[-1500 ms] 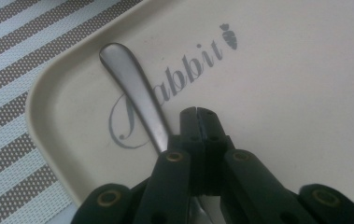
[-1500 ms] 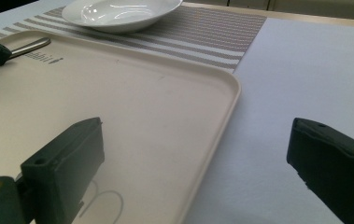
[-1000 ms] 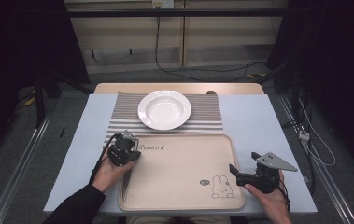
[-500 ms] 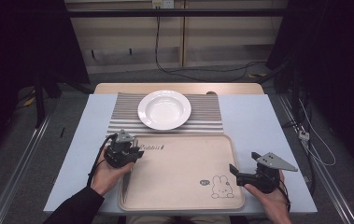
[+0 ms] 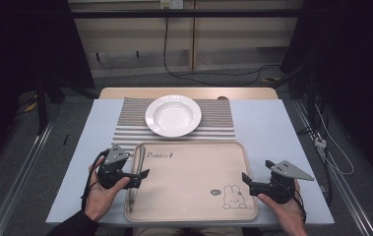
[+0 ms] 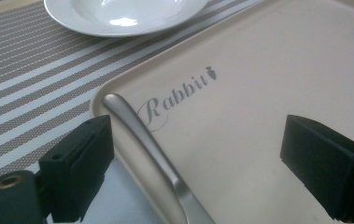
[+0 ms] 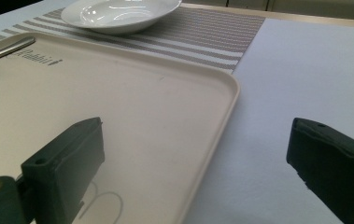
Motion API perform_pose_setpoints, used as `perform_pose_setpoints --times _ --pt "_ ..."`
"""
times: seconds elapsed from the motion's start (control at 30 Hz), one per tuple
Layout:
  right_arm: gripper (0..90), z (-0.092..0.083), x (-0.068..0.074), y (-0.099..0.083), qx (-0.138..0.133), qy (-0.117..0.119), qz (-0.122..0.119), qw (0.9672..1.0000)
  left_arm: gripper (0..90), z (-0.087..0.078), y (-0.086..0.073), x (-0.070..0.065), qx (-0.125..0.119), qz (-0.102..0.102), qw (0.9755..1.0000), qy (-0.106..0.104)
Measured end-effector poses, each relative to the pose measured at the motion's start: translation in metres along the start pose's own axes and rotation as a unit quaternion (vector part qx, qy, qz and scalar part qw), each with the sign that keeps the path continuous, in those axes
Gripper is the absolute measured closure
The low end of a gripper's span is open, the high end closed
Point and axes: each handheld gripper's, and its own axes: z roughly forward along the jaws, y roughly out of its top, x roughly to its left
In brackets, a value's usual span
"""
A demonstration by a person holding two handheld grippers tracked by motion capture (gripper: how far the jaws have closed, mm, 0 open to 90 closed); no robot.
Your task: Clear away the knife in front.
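A beige tray (image 5: 194, 182) is set at the near edge of the table (image 5: 272, 132), its far rim just touching the striped placemat (image 5: 130, 123). The word "Rabbit" is printed near the tray's far left corner, and a rabbit drawing (image 5: 232, 196) is seen near its near right corner. A metal utensil handle (image 6: 151, 149) is laid along the tray's left edge, inside the rim; its rounded end is pointed toward the far left corner, and its working end cannot be made out. In the high view the same utensil (image 5: 136, 177) is seen as a thin line along that edge.

A white deep plate (image 5: 173, 115) is placed on the placemat, toward the far edge of the table, apart from the tray.

The left gripper (image 5: 137, 178) is held in a hand (image 5: 100, 196) at the tray's left edge. Its jaws are spread wide, one over the rim and table, the other over the tray's floor, with the handle lying between them; nothing is gripped.

The right gripper (image 5: 248, 183) is held in the other hand (image 5: 282, 211) at the tray's right edge. Its jaws are also spread wide, one above the tray's floor and one above the bare table, with the right rim between them; nothing is gripped.
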Motion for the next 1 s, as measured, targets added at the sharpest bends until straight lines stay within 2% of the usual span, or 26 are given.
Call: perform_pose_setpoints --times 0.13,0.2,0.4,0.47,0.53,0.6,0.63,0.67,0.77,1.0 --pt "4.3 0.000 0.000 0.000 0.000 -0.001 0.000 1.0000 7.7 -0.011 -0.003 0.002 -0.014 -0.004 0.9999 0.003" --pt "4.3 0.000 -0.001 0.000 0.001 -0.001 0.000 1.0000 7.6 -0.015 -0.003 0.002 -0.016 -0.001 0.9996 0.022" --pt "4.3 0.000 -0.001 0.000 0.000 -0.001 0.000 1.0000 7.6 -0.023 -0.015 0.007 -0.020 -0.017 0.9987 0.043" --pt "4.3 0.000 -0.001 0.000 0.000 -0.002 0.002 1.0000 7.5 -0.023 -0.021 0.010 -0.015 -0.021 0.9990 0.037" --pt "4.3 0.000 -0.002 -0.001 0.000 -0.003 0.002 1.0000 7.4 -0.023 -0.028 0.012 -0.022 -0.027 0.9988 0.035" --pt "4.3 0.001 -0.002 -0.001 0.001 -0.003 0.002 1.0000 7.2 -0.021 -0.034 0.012 -0.015 -0.031 0.9983 0.046" --pt "4.3 0.001 -0.002 0.000 0.001 -0.003 0.002 1.0000 7.2 -0.020 -0.034 0.014 -0.009 -0.036 0.9985 0.041" --pt "4.3 0.001 -0.001 0.000 0.000 -0.003 0.001 1.0000 7.2 -0.022 -0.034 0.016 -0.015 -0.042 0.9983 0.036" --pt "4.5 0.000 -0.002 0.000 -0.001 -0.003 0.001 1.0000 6.7 -0.027 -0.037 0.017 -0.032 -0.051 0.9966 0.056" --pt "4.4 -0.001 -0.003 -0.001 -0.002 -0.007 0.006 1.0000 6.2 -0.028 -0.040 0.021 -0.032 -0.065 0.9958 0.056"
